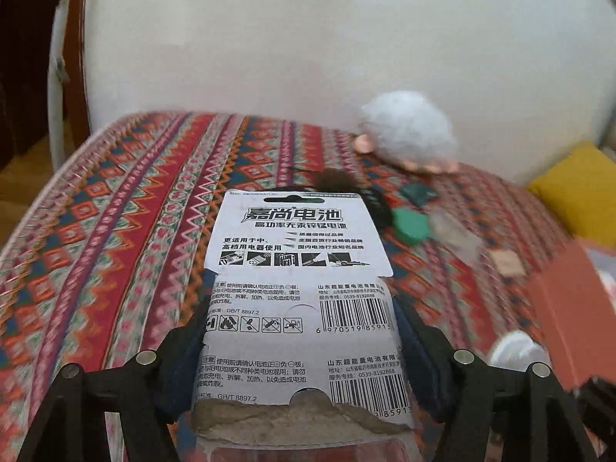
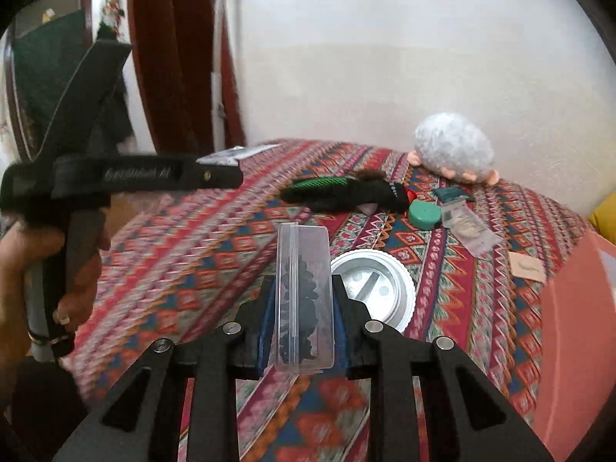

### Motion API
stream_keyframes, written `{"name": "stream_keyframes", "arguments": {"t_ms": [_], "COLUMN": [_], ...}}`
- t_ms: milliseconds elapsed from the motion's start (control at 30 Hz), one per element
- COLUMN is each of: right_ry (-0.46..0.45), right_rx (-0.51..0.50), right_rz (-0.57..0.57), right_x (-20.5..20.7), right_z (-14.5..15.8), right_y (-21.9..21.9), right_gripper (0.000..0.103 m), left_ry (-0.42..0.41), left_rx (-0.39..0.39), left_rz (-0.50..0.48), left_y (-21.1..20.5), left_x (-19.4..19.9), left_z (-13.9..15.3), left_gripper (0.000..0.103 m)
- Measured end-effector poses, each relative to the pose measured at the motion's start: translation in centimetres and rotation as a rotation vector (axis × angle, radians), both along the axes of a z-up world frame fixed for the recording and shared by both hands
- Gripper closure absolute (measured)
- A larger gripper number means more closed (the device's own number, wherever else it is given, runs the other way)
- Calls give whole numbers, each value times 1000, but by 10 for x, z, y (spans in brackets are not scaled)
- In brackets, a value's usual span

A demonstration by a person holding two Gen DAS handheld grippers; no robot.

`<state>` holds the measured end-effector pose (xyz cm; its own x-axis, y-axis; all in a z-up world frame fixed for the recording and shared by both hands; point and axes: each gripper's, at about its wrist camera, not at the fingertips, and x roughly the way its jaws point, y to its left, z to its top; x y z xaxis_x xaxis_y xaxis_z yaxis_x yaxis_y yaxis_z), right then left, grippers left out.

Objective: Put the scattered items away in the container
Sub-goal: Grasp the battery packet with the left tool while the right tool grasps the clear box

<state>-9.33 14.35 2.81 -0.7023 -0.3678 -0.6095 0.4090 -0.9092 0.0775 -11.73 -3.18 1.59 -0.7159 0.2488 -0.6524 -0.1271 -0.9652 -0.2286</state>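
Right wrist view, nearest first: the right tool (image 2: 304, 308) is clamped on a clear plastic case (image 2: 304, 300), held upright with its long axis running away from the camera and something dark inside. Just beyond and to the right of that case lies a round metal lid (image 2: 379, 288) on the patterned bedspread (image 2: 184, 261). Farther from the case, a black-and-green fabric item (image 2: 342, 192), a green cap (image 2: 424, 213) and a clear sachet (image 2: 467, 231) lie scattered, with a grey plush toy (image 2: 454, 148) against the wall. Right of the case, at the frame edge, an orange-red surface (image 2: 573, 327) shows; judged to be the container, not confirmed. Left wrist view: the left tool (image 1: 304, 365) is clamped on a battery card pack (image 1: 304, 269), long axis pointing forward, and the same orange-red surface (image 1: 558, 308) lies to its right. Assessment: both loads must travel rightward; the right tool appears nearer. The left tool, gripped by a hand (image 2: 46, 269), is seen left of the case.
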Motion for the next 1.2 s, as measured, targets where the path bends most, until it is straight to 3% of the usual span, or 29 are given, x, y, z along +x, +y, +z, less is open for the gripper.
{"name": "stream_keyframes", "arguments": {"t_ms": [233, 333, 533, 700, 900, 1200], "right_ry": [75, 110, 172, 215, 234, 157], "right_rx": [-23, -37, -37, -39, -24, -52], "right_rz": [-30, -69, -196, -334, -496, -645], "right_x": [109, 154, 214, 238, 238, 149], "right_z": [45, 61, 82, 95, 103, 74], "right_y": [17, 38, 101, 172, 263, 406], "right_gripper": [75, 75, 75, 75, 75, 75], "left_ry": [65, 102, 181, 207, 194, 89], "left_rx": [14, 18, -12, -22, -43, -85], "left_rz": [-106, -171, -342, -487, -596, -600], "left_y": [40, 70, 157, 236, 329, 434], "left_x": [106, 128, 152, 155, 136, 60], "left_z": [37, 55, 88, 105, 105, 51], "left_gripper": [29, 29, 29, 29, 29, 29]}}
